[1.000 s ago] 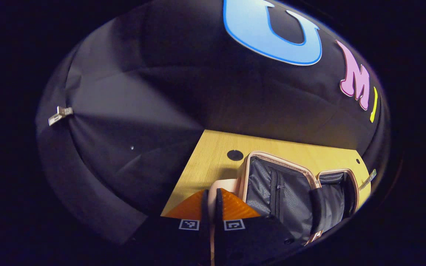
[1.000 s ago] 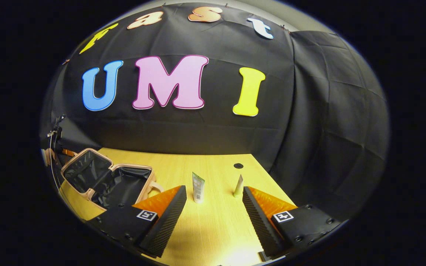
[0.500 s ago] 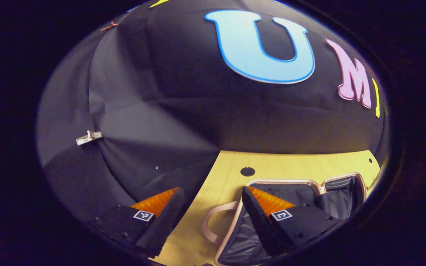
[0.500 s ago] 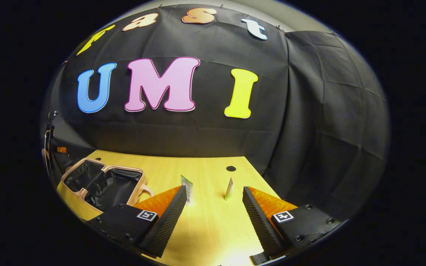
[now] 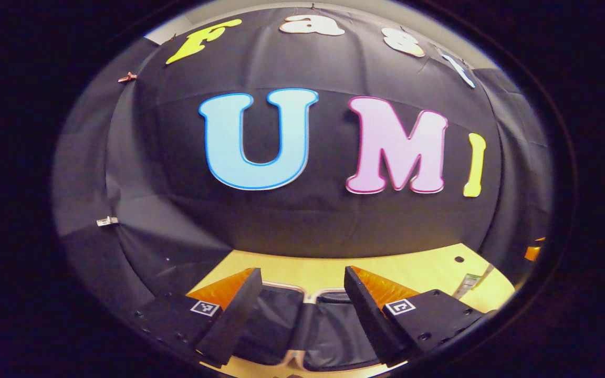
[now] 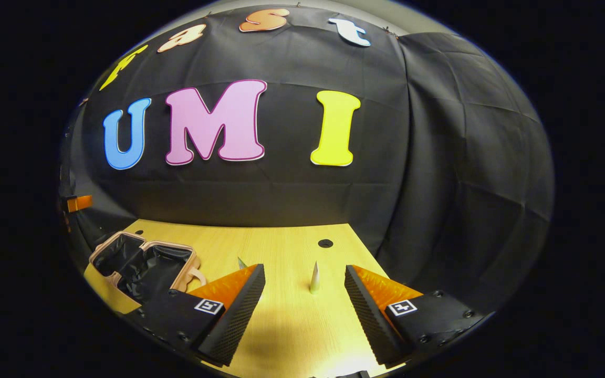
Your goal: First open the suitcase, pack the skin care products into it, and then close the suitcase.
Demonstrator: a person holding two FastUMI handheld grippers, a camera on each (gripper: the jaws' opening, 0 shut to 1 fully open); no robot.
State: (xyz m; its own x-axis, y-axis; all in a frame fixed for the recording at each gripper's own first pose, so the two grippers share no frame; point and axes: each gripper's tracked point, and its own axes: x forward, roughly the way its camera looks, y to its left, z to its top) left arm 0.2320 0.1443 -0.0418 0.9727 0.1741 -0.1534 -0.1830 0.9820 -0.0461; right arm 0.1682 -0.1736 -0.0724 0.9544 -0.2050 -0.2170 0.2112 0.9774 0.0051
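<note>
The pink suitcase point(image 6: 145, 260) lies open on the wooden table, both halves showing dark lining. In the left gripper view its rim point(image 5: 302, 290) and lining sit right between and below my fingers. My left gripper point(image 5: 301, 273) is open and holds nothing. My right gripper point(image 6: 304, 269) is also open and empty. A pale upright tube point(image 6: 314, 277) stands just beyond it, between the fingers. The tip of a green tube point(image 6: 241, 262) peeks out behind the left finger. A tube point(image 5: 469, 284) also stands at the far right in the left gripper view.
The wooden table point(image 6: 292, 336) has a round cable hole point(image 6: 325, 243) near its back edge. Black cloth walls close off the back and both sides. An orange part of the left gripper point(image 6: 79, 202) shows at the left edge.
My left gripper was shut on the suitcase handle, let go and opened, then swung right to face over the open case. The right gripper's view shifted so the tubes slid left.
</note>
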